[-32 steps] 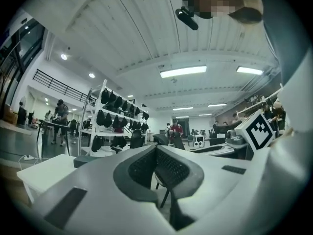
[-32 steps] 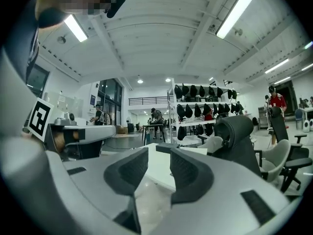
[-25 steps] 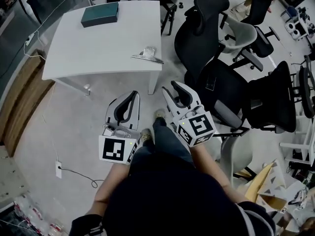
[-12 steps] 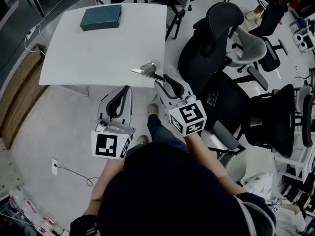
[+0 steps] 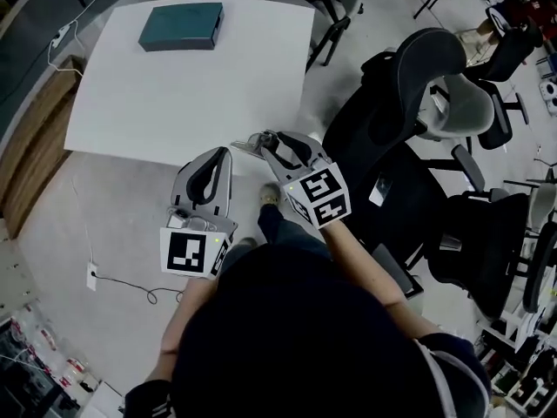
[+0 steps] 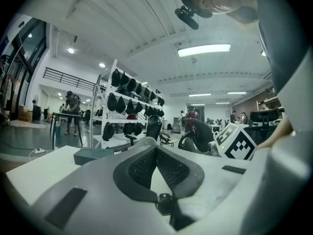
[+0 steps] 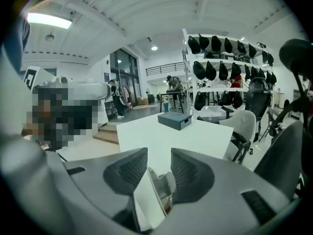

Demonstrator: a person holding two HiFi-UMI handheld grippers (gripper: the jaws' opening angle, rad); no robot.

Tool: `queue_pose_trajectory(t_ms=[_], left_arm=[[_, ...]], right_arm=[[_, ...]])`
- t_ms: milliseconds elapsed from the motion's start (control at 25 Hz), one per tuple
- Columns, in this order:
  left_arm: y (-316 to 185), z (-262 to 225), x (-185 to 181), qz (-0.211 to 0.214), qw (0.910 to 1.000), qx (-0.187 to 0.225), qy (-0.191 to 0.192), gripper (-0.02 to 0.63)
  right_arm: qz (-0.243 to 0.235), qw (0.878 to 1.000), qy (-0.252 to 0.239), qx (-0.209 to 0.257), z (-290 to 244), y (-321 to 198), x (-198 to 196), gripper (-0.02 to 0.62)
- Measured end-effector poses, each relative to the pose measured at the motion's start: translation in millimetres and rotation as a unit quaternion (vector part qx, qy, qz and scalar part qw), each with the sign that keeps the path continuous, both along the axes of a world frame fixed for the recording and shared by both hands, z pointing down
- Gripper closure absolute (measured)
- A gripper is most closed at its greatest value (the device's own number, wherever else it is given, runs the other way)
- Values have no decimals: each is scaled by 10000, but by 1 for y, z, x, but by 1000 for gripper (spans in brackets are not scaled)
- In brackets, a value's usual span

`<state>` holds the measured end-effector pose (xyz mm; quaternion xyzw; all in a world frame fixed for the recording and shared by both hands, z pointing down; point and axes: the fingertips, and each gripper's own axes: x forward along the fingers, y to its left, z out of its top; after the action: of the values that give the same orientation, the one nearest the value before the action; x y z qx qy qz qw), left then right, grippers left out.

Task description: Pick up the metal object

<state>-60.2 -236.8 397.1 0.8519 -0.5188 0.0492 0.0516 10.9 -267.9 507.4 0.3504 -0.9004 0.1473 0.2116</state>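
The metal object [image 5: 251, 141], a shiny clip-like piece, lies at the near edge of the white table [image 5: 174, 94]. My right gripper [image 5: 268, 140] reaches over that edge. In the right gripper view the metal object [image 7: 164, 190] sits low between the two dark pads [image 7: 128, 169], and a gap shows on each side. The right gripper [image 7: 159, 153] is opening its jaws and the pads do not press on the object. My left gripper [image 5: 221, 155] hangs just before the table edge, to the left, shut and empty. Its tips meet in the left gripper view [image 6: 155, 148].
A teal box [image 5: 181, 26] rests at the table's far side. Black and grey office chairs [image 5: 392, 120] crowd the right, close to the table corner. A wooden strip [image 5: 35, 146] borders the floor at left. A cable [image 5: 130, 286] trails on the floor.
The person has stepped up to the table. The right gripper moved forward from over the floor to the metal object at the table edge. The left gripper came forward too.
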Motion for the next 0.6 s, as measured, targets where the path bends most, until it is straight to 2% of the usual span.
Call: queue_pose_trajectory(t_ms=[240,440,600], left_arm=[[-21,9,1,-125,9999,-102,-10,581],[-30,14,-1,-68,9997,-224,1,581],[-43,14,-6,75,9995,-285,62,581]], right_arm=[[-402,9952,649,-615,34,-15,-5,451],[-637,9885,1180,-696,43,-22,-15,451],[-902,9771,1727,-857,53,-30,-21,451]])
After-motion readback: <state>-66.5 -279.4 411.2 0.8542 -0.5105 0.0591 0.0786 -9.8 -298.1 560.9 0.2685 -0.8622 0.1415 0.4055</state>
